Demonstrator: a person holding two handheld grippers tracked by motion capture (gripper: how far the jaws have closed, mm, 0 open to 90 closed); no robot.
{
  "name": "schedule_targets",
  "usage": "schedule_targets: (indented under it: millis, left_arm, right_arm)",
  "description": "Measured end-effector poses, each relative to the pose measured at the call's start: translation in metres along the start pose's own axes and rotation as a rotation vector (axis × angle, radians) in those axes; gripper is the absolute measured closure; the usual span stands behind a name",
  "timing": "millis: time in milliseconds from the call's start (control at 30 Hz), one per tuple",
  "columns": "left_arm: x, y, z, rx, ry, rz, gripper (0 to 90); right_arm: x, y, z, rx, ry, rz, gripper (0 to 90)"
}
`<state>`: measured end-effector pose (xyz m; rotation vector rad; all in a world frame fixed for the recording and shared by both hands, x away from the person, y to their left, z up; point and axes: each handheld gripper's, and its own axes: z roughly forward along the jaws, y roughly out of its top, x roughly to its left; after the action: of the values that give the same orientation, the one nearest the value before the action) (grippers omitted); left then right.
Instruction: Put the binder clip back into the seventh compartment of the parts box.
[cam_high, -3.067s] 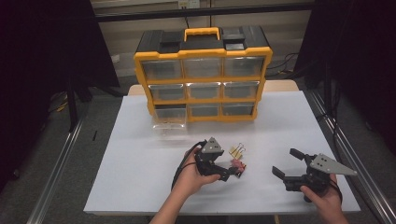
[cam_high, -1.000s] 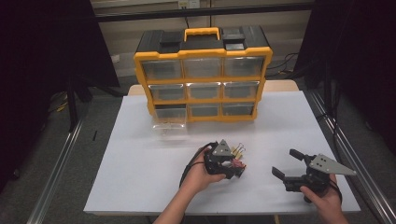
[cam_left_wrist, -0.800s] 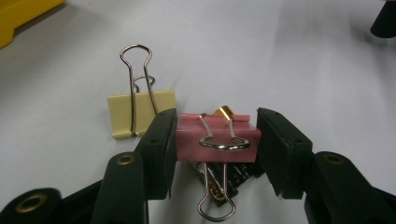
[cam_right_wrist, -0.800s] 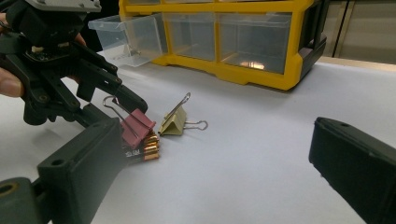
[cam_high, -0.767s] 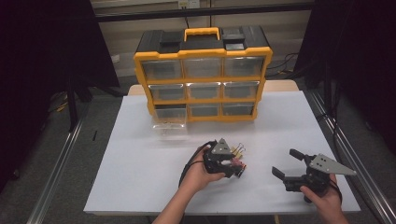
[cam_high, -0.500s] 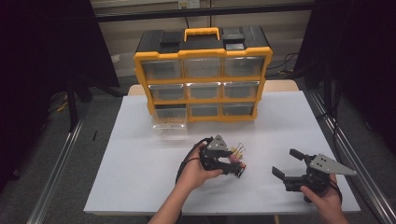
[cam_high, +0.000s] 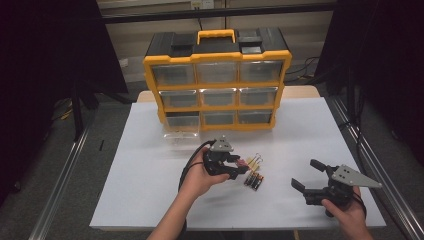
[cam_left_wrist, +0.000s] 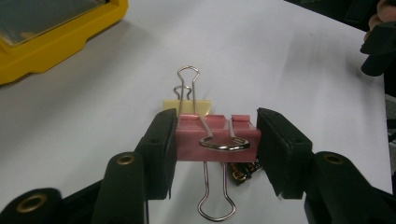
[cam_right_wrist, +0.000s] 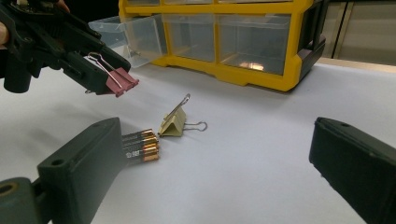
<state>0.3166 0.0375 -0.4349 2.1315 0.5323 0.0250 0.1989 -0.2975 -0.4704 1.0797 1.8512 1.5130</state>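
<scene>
My left gripper (cam_high: 235, 170) is shut on a pink binder clip (cam_left_wrist: 217, 140), gripping its two sides, and holds it in the air above the white table (cam_high: 150, 165). From the right gripper view, the pink clip (cam_right_wrist: 122, 80) hangs clear of the surface. A yellow binder clip (cam_right_wrist: 173, 123) and a small row of batteries (cam_right_wrist: 140, 145) lie on the table just below and beyond it. My right gripper (cam_high: 305, 173) rests open near the front right, nothing between its fingers.
A yellow and black drawer organizer (cam_high: 217, 85) stands at the back of the table. One clear drawer (cam_high: 181, 136) lies pulled out in front of its lower left. The table's front edge runs close to both hands.
My left gripper has risen a little and drifted left with the pink binder clip in it. The right gripper has stayed in place.
</scene>
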Motion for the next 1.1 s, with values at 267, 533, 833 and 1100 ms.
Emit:
schedule_targets:
  millis: [267, 533, 833, 1100]
  left_arm:
    - [0.01, 0.005, -0.012, 0.005, 0.027, -0.027, 50.1]
    - [0.02, 0.014, -0.028, 0.015, 0.067, -0.048, 50.0]
    - [0.031, 0.021, -0.041, 0.0, 0.093, -0.076, 50.1]
    - [0.04, 0.031, -0.054, -0.004, 0.136, -0.094, 50.1]
  right_arm:
    - [0.0, 0.0, 0.0, -0.002, -0.002, 0.001, 2.5]
    - [0.0, 0.0, 0.0, -0.002, 0.0, 0.002, 2.5]
    - [0.0, 0.0, 0.0, -0.004, -0.004, 0.01, 2.5]
    - [0.0, 0.0, 0.0, -0.006, -0.004, 0.01, 2.5]
